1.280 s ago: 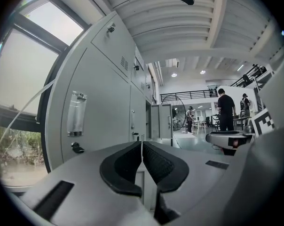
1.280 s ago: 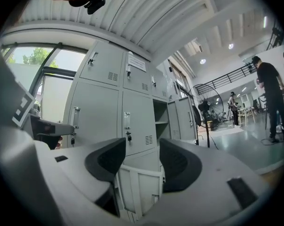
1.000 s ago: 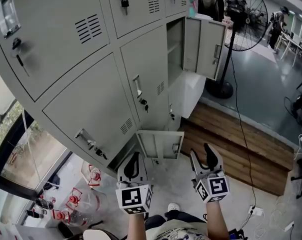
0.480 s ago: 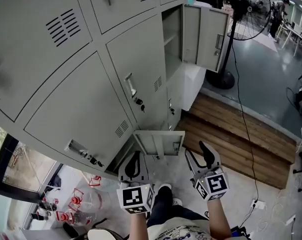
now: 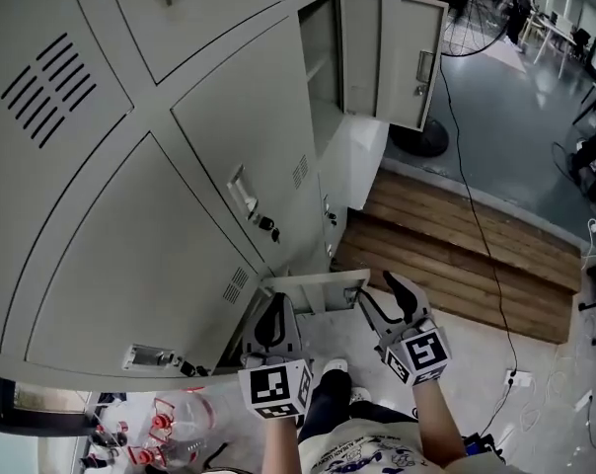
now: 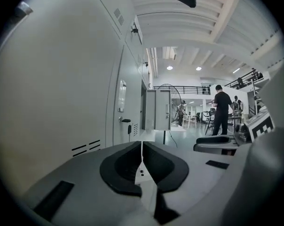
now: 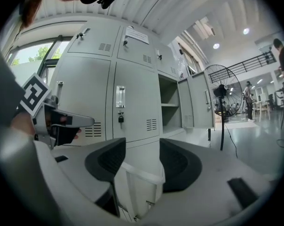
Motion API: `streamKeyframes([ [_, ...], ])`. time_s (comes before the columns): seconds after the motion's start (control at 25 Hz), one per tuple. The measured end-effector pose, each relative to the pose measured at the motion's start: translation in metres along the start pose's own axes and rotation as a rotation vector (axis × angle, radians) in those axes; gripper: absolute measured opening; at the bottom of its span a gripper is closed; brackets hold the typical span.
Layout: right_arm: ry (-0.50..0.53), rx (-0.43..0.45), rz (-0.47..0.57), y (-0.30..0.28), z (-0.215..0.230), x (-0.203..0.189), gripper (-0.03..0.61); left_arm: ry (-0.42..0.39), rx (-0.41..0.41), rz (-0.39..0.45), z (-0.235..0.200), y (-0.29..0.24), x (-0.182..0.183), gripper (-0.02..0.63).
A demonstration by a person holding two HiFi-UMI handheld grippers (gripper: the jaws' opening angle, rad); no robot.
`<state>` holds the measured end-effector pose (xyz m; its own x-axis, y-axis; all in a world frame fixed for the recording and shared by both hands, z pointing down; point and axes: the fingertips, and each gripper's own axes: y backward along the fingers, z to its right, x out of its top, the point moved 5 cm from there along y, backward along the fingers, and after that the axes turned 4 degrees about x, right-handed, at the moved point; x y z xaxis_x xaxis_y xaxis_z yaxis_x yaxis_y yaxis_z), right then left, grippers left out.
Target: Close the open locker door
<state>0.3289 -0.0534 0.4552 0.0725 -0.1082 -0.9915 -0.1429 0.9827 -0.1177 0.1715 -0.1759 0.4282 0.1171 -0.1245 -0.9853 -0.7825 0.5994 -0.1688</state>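
Grey lockers [image 5: 180, 166] fill the left of the head view. A low locker door [image 5: 313, 289] stands open, swung out near the floor. A second, higher door [image 5: 392, 57] also stands open at the top. My left gripper [image 5: 270, 312] is shut and empty, just left of and below the low door. My right gripper [image 5: 382, 292] is open beside that door's right edge. In the right gripper view the door's top edge [image 7: 139, 173] shows between the jaws of the right gripper [image 7: 142, 157]; touching cannot be told. The left gripper [image 6: 142, 147] points along the locker fronts.
A wooden platform [image 5: 456, 255] runs along the right of the lockers, and a black cable [image 5: 476, 225] crosses it. A fan's base [image 5: 416, 136] stands beyond. Bottles [image 5: 170, 423] sit on the floor at lower left. My shoe [image 5: 333, 368] is below the door. People [image 6: 222, 109] stand far off.
The view has closed in on the lockers and dropped lower. Both grippers have moved forward to the low open door, the right one now at its right edge.
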Motion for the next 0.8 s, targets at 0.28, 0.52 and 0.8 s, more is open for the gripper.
streamKeyframes([
  [0.28, -0.005, -0.012, -0.065, -0.029, 0.016, -0.019, 0.225, 0.004, -0.041, -0.043, -0.009, -0.039, -0.013, 0.014],
  [0.52, -0.024, 0.003, -0.126, -0.043, 0.025, -0.041, 0.225, 0.011, -0.054, -0.079, -0.013, -0.06, -0.022, 0.014],
  [0.8, -0.039, 0.027, -0.199, -0.054, 0.035, -0.068, 0.225, 0.024, -0.056, -0.113, -0.015, -0.076, -0.033, 0.014],
])
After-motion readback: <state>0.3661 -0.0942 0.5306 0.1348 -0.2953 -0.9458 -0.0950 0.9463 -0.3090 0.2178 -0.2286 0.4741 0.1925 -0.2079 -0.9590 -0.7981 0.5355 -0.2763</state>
